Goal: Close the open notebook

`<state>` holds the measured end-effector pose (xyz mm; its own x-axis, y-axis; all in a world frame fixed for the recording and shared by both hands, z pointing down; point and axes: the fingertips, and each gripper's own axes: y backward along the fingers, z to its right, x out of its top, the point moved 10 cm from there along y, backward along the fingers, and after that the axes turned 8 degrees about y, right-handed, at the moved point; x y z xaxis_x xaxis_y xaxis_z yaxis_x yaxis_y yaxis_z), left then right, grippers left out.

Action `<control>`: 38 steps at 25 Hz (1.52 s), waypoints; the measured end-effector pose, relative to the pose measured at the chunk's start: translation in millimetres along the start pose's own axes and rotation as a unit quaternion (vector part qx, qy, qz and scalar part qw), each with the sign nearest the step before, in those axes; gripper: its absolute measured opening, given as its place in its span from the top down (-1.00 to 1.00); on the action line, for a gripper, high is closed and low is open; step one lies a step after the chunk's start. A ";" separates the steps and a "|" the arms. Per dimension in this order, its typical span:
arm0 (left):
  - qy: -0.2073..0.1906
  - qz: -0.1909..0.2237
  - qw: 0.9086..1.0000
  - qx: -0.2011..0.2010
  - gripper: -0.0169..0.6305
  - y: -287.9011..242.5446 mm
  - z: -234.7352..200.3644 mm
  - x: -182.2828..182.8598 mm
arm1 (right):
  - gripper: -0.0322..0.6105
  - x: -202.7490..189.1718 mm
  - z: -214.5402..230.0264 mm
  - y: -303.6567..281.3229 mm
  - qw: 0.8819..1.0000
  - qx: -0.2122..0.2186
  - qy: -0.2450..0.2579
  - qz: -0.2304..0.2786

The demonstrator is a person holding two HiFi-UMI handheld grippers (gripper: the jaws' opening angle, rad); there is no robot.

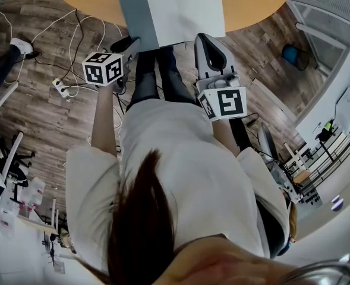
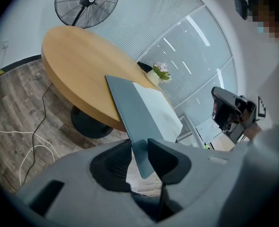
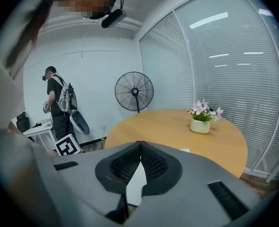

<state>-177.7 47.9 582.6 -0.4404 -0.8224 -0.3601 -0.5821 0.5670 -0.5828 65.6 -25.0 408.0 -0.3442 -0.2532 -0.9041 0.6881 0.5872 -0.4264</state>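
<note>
**Wooden table, notebook open at its near edge**

Just off the table's near edge, the left gripper pinches the grey cover's overhanging corner between half-closed jaws. The right gripper has its jaws together, seemingly empty. The cover looks grasped; next it needs swinging over the white page.

Bright, even light fills the room. Strip lights glare as white streaks on the glass by the blinds. The tabletop is evenly lit, and the floor beneath it is only softly shaded. The notebook page is nearly washed out. The wide-angle lenses bend straight lines and blacken the corners. Whatever sits nearest each lens looks soft.
</note>
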 end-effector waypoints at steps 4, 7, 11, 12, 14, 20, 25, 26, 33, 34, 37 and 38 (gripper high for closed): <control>-0.020 0.000 1.000 0.005 0.65 9.0 7.1 2.6 | 0.89 6.0 -0.9 3.8 1.000 -0.003 0.003 0.007; -0.032 0.002 0.999 0.010 0.73 15.5 13.2 4.5 | 0.89 11.9 -0.6 7.7 1.000 -0.007 0.007 0.015; -0.040 0.011 0.999 0.013 0.77 21.0 24.8 8.0 | 0.89 15.5 4.0 11.9 1.000 -0.013 0.009 0.024; -0.041 0.013 0.999 0.014 0.78 22.4 28.2 8.9 | 0.89 16.1 5.4 13.1 0.999 -0.015 0.009 0.027; -0.043 0.018 0.999 0.014 0.80 24.5 34.5 10.5 | 0.89 16.8 8.0 15.4 0.999 -0.018 0.009 0.030; -0.052 0.025 0.998 0.014 0.84 30.4 51.2 17.6 | 0.89 20.3 14.2 23.1 0.999 -0.028 0.008 0.046; -0.061 0.025 0.998 0.021 0.86 35.5 74.6 24.0 | 0.89 27.6 22.8 35.1 0.997 -0.040 0.011 0.061; -0.063 0.025 0.997 0.022 0.87 35.4 79.5 25.5 | 0.89 28.9 25.9 37.6 0.997 -0.043 0.011 0.064; -0.080 0.031 0.996 0.030 0.88 39.1 104.2 29.5 | 0.89 38.7 41.8 53.8 0.994 -0.064 0.014 0.086; -0.084 0.032 0.996 0.030 0.87 39.1 107.7 30.0 | 0.89 39.7 44.0 55.7 0.994 -0.067 0.014 0.089; -0.094 0.035 0.995 0.028 0.87 36.0 119.3 32.3 | 0.89 42.0 52.9 60.5 0.992 -0.071 0.007 0.101; -0.096 0.035 0.994 0.028 0.87 34.5 122.8 33.2 | 0.89 42.4 55.9 61.2 0.992 -0.069 0.004 0.105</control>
<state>-128.5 34.4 461.1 -0.3367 -0.7775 -0.5311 -0.5135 0.6244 -0.5886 128.8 -42.8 342.0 -0.2078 -0.1076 -0.9722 0.6520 0.7256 -0.2197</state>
